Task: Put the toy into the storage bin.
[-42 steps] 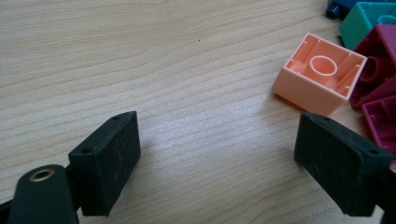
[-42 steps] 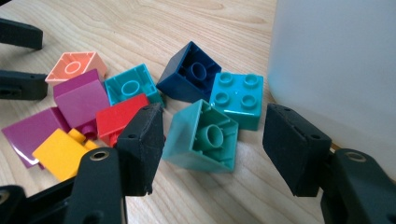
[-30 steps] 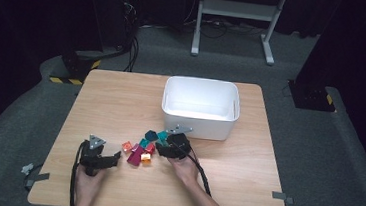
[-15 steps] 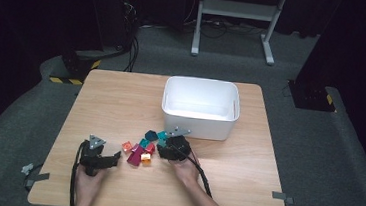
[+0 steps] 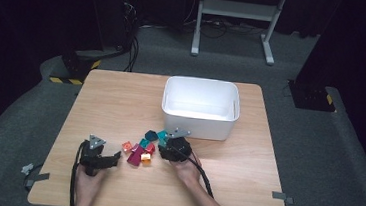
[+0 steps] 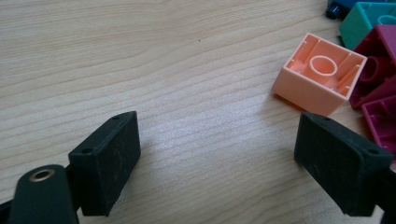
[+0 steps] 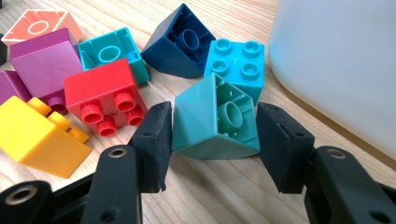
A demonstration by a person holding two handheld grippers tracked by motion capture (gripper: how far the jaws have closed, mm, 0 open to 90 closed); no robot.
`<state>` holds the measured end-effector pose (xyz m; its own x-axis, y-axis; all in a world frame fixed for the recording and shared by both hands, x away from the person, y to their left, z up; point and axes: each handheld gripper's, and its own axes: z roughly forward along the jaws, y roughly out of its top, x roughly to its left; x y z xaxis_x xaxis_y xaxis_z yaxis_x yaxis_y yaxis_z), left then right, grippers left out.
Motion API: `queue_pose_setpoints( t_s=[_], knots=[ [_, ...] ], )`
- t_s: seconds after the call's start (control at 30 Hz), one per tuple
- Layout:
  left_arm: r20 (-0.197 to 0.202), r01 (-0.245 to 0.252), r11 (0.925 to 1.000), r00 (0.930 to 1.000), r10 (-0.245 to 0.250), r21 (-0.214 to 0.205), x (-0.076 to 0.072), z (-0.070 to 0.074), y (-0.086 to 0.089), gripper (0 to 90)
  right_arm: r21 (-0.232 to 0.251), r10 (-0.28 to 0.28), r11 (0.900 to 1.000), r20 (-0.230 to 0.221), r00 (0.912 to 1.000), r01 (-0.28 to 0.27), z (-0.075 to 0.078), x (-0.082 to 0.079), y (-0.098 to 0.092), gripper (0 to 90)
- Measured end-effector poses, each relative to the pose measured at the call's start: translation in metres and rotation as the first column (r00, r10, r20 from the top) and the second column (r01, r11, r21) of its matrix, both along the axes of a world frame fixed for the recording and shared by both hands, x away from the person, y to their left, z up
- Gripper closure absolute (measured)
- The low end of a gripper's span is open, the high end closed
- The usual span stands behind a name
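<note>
Teal block (image 7: 215, 121) between closing jaws, white bin (image 5: 199, 108) beside

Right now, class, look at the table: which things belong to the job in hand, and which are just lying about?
In the job:
right gripper, jaws just closing around the teal sloped brick
white bin beside it, probably

Lying about:
red brick
yellow brick
navy brick
peach brick
left gripper, open over bare table

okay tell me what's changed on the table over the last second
The right gripper has just been closing its jaws around the teal sloped block; the pads sit beside its sides, grip not clearly made. Both hands, the left gripper, the other blocks and the white bin stayed put.
</note>
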<state>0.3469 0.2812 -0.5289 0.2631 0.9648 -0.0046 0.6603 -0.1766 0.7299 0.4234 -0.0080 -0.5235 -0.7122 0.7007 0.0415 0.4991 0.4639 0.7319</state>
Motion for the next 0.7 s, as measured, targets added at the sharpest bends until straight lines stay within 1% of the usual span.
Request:
queue_pose_setpoints(
  t_s=[0.23, 0.3, 0.33, 0.43, 0.47, 0.5, 0.63, 0.7],
  knots=[
    [0.0, 0.0, 1.0, 1.0, 0.0, 0.0, 0.0, 0.0, 0.0, 14.7, 0.002, 0.009, 1.0, 0.004, 1.0, -0.009, -0.0002, -0.0011, -0.0013, 47.8],
    [0.0, 0.0, 1.0, 1.0, 0.0, 0.0, 0.0, 0.0, 0.0, 14.7, 0.005, 0.005, 1.0, -0.002, 1.0, -0.005, -0.0001, -0.002, -0.0015, 47.9],
    [0.0, 0.0, 1.0, 1.0, 0.0, 0.0, 0.0, 0.0, 0.0, 14.7, 0.002, 0.012, 0.9999, 0.007, 0.9999, -0.012, -0.0001, -0.0014, -0.002, 47.9],
    [0.0, 0.0, 1.0, 1.0, 0.0, 0.0, 0.0, 0.0, 0.0, 14.7, 0.001, 0.013, 0.9999, 0.007, 0.9999, -0.013, 0.0001, -0.0019, -0.0028, 48.0],
    [0.0, 0.0, 1.0, 1.0, 0.0, 0.0, 0.0, 0.0, 0.0, 14.7, 0.004, 0.008, 1.0, 0.001, 1.0, -0.008, 0.0003, -0.0025, -0.0029, 48.0],
    [0.0, 0.0, 1.0, 1.0, 0.0, 0.0, 0.0, 0.0, 0.0, 14.7, 0.001, 0.015, 0.9999, 0.009, 0.9998, -0.015, 0.0004, -0.0023, -0.0038, 48.0],
    [0.0, 0.0, 1.0, 1.0, 0.0, 0.0, 0.0, 0.0, 0.0, 14.7, 0.005, 0.015, 0.9999, 0.008, 0.9999, -0.015, 0.0015, -0.0042, -0.0058, 48.1],
    [0.0, 0.0, 1.0, 1.0, 0.0, 0.0, 0.0, 0.0, 0.0, 14.7, 0.004, 0.021, 0.9998, 0.017, 0.9996, -0.021, 0.0019, -0.004, -0.0071, 48.1]
  ],
)
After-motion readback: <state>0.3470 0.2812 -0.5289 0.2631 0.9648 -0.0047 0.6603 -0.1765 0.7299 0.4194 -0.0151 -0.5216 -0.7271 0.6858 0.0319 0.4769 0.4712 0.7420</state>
